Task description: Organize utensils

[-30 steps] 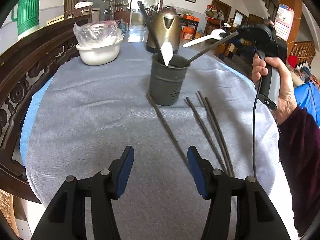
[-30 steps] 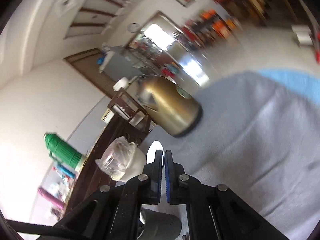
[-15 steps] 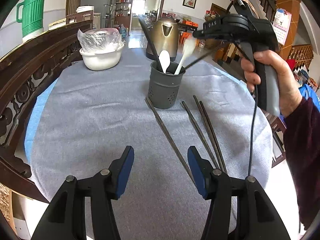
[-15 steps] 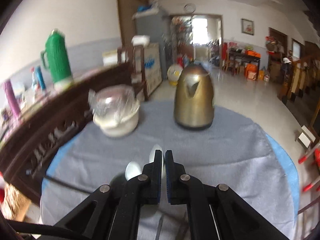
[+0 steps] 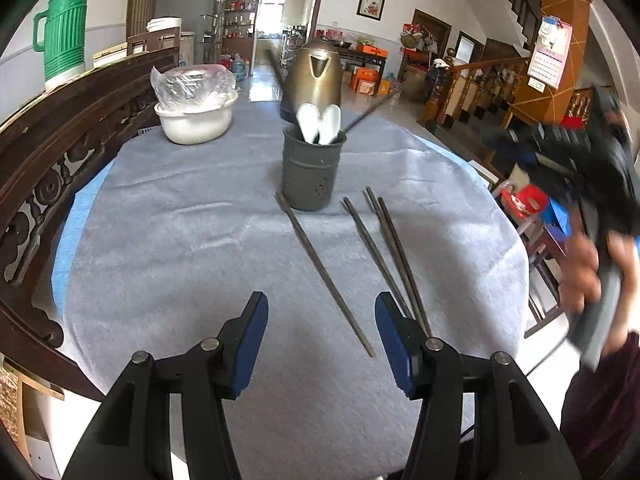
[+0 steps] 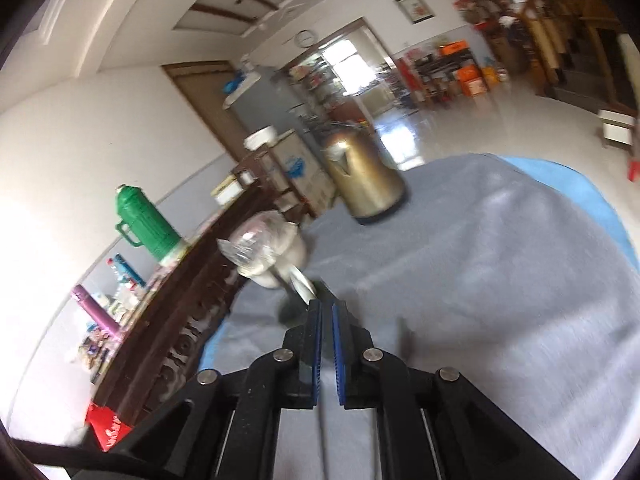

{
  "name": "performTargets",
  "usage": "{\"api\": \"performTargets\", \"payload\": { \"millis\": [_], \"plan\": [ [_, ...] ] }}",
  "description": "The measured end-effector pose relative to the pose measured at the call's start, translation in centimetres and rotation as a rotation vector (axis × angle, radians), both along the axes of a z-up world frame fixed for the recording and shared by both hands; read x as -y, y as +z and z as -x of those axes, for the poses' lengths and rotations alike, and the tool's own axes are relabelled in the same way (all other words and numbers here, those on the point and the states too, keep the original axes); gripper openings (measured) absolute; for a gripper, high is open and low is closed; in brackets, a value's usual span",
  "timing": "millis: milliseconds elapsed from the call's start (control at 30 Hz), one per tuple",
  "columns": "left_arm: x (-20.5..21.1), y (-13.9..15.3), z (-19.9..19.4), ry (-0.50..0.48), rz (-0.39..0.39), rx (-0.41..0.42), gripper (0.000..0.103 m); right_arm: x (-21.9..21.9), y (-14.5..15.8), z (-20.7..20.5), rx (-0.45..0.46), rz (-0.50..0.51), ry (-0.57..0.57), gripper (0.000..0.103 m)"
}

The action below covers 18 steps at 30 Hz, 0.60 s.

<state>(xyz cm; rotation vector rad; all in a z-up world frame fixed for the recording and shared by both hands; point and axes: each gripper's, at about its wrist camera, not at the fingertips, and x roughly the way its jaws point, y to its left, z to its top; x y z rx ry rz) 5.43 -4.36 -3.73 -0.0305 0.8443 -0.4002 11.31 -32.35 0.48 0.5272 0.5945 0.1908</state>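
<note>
A: So, where do things stand around the holder [image 5: 313,172]?

B: Two white spoons [image 5: 320,123] stand in it, with a dark chopstick leaning out of its rim toward the kettle [image 5: 316,76] behind. Four chopsticks lie on the grey cloth [image 5: 180,240] on the near side of the holder: one single chopstick [image 5: 324,272] starting right at its base, and three chopsticks [image 5: 390,256] a little to the right of it, bunched close and nearly touching at their near ends.

A: And the claws?

B: The left gripper [image 5: 320,336] is released, jaws standing apart with nothing between them, hovering over the cloth on the near side of the holder; the single chopstick's near tip lies just ahead of the gap. The right gripper [image 6: 326,320] is clenched, pads almost together with only a sliver between, and I see nothing held. In the left view it is a blur out to the right of the holder, off the table edge.

A: What might go wrong?

B: In my judgement, the bunch of three. Thin sticks lying flat on soft cloth are hard to pinch; a claw closing there could catch two, or roll one off the cloth's edge. Also, the single stick touches the holder's base, so dragging it could nudge the holder and tip the spoons. And the covered bowl [image 5: 196,120] to the holder's left leaves less room that side.
</note>
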Motion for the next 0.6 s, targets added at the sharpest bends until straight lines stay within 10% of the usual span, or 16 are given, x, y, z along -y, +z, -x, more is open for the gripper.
{"api": "performTargets", "payload": {
  "millis": [600],
  "plan": [
    [-2.6,4.3,7.4,0.136,-0.114,0.131,0.067,-2.7,-1.3,10.0,-0.081,0.027,0.053,0.010]
  ]
}}
